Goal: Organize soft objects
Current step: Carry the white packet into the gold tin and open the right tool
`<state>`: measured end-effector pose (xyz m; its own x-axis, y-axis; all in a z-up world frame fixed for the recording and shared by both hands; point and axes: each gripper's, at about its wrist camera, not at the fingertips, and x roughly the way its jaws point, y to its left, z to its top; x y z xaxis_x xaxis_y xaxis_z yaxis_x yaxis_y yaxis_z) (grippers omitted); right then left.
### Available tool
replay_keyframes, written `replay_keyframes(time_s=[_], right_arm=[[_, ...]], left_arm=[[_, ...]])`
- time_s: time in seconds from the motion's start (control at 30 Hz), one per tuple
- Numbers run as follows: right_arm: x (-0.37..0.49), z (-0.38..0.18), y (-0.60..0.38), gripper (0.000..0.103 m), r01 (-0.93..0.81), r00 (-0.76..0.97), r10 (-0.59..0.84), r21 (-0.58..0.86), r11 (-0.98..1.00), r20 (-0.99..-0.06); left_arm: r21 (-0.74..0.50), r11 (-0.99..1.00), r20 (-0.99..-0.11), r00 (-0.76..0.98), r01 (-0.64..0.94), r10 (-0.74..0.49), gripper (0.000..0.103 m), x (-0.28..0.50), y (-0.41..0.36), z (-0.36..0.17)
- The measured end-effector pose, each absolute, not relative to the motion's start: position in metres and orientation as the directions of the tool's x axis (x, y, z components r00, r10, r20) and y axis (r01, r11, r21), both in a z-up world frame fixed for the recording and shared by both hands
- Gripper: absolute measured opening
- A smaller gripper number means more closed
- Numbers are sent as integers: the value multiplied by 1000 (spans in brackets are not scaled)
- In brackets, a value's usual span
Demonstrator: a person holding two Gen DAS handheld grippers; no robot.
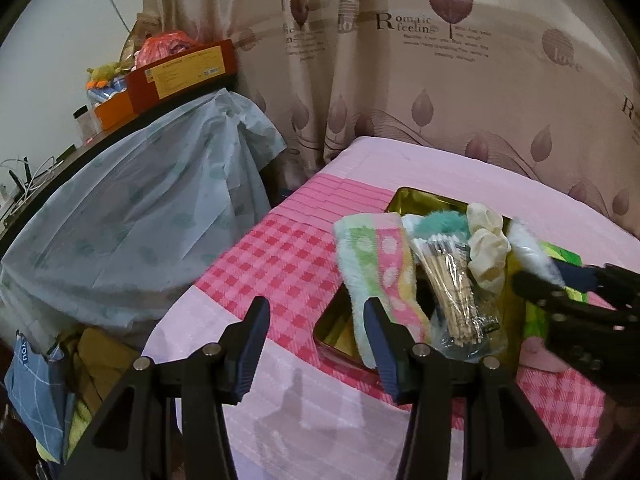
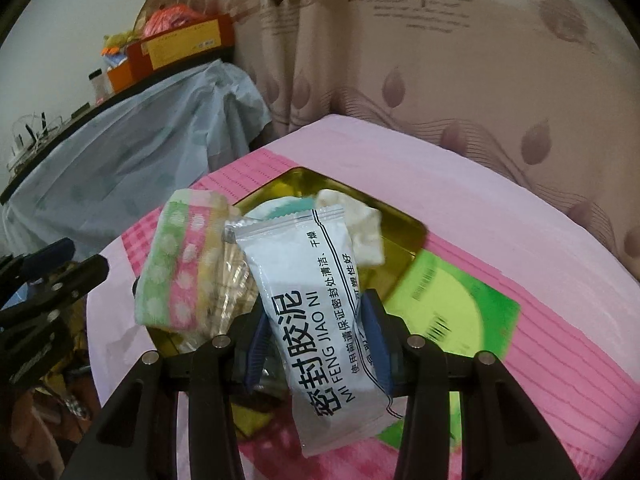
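Clamped sachet (image 2: pixel 320 320) above tin rim (image 2: pixel 404 216)

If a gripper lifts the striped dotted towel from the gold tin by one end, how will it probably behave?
The striped towel would probably hang limp, since it already drapes over the rim of the gold tin. Its fluffy pile suggests it is light and unlikely to slip. It may drag the bag of cotton swabs lying against it.

white packet (image 2: pixel 320 312): "密封胶泥", "mi feng jiao ni" | curtain (image 1: pixel 440 80): "romaic feeling", "love" | blue cloth (image 1: pixel 28 380): "you"
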<state>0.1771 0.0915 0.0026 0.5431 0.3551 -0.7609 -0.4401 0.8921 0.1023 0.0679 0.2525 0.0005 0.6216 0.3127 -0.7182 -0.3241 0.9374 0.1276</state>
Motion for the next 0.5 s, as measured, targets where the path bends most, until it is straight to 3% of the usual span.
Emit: replay_keyframes(time_s=[0.5], right_arm=[[205, -21, 123, 43, -420, 544, 327, 86, 903, -773]], left_arm=[[126, 933, -706, 630, -337, 322, 50, 68, 257, 3]])
